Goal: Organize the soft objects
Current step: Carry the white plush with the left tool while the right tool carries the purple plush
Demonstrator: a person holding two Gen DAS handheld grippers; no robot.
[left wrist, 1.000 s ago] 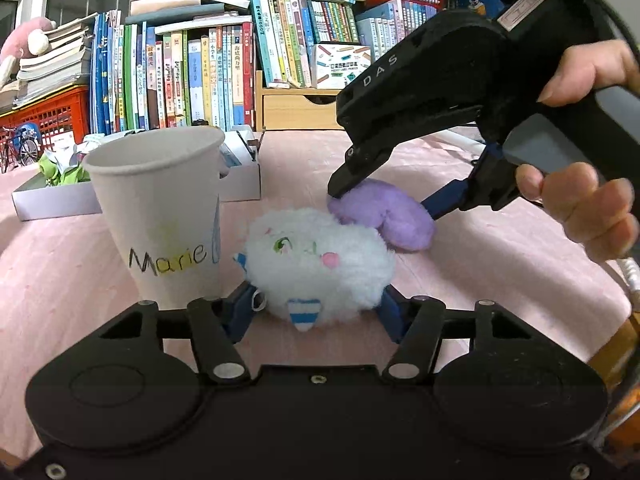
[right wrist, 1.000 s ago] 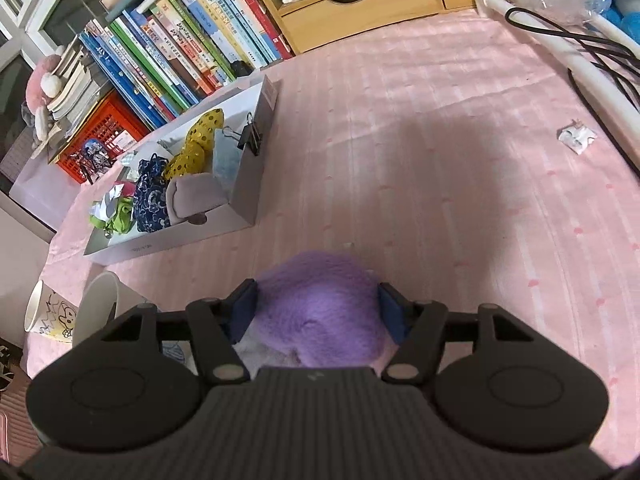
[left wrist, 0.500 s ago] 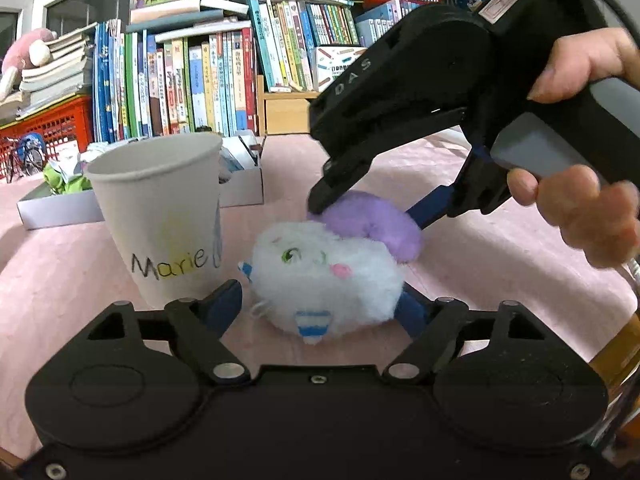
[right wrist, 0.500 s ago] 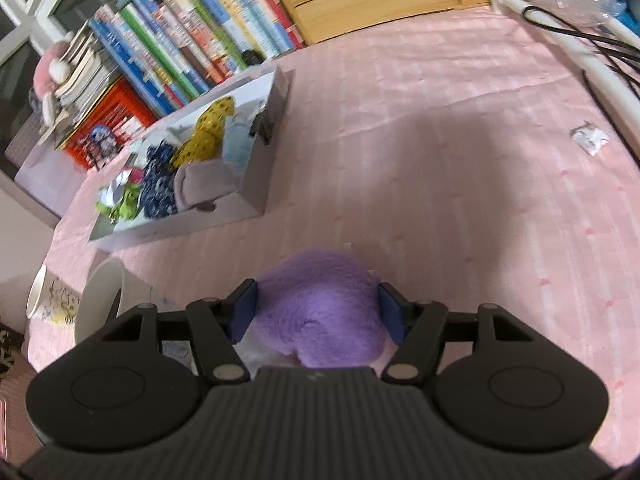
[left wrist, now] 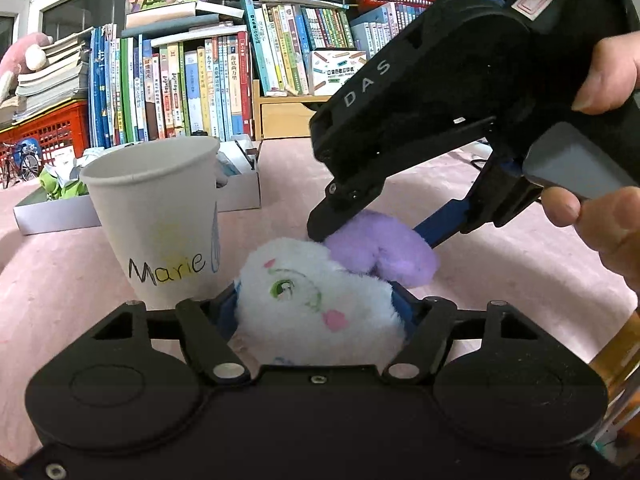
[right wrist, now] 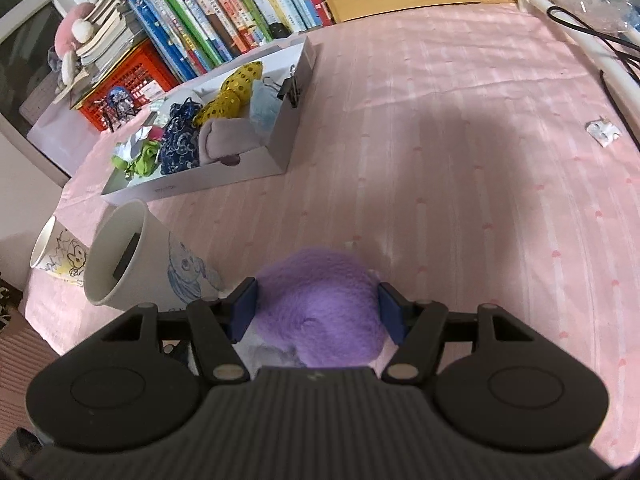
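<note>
Left gripper (left wrist: 318, 312) jaws have just been closing, now pinching fluffy white plush toy (left wrist: 316, 300) on pink cloth, beside paper cup (left wrist: 160, 216). Right gripper (right wrist: 316, 312) is clamping purple heart-shaped plush (right wrist: 320, 308) alongside. Both are looking light, squashy; gripping mid-body seems safest.

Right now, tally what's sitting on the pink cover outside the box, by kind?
Plush toys: 2 (white plush, purple plush)
Paper cups: 2 (Marie cup, cartoon cup)
Small wrapper: 1
Total: 5
</note>
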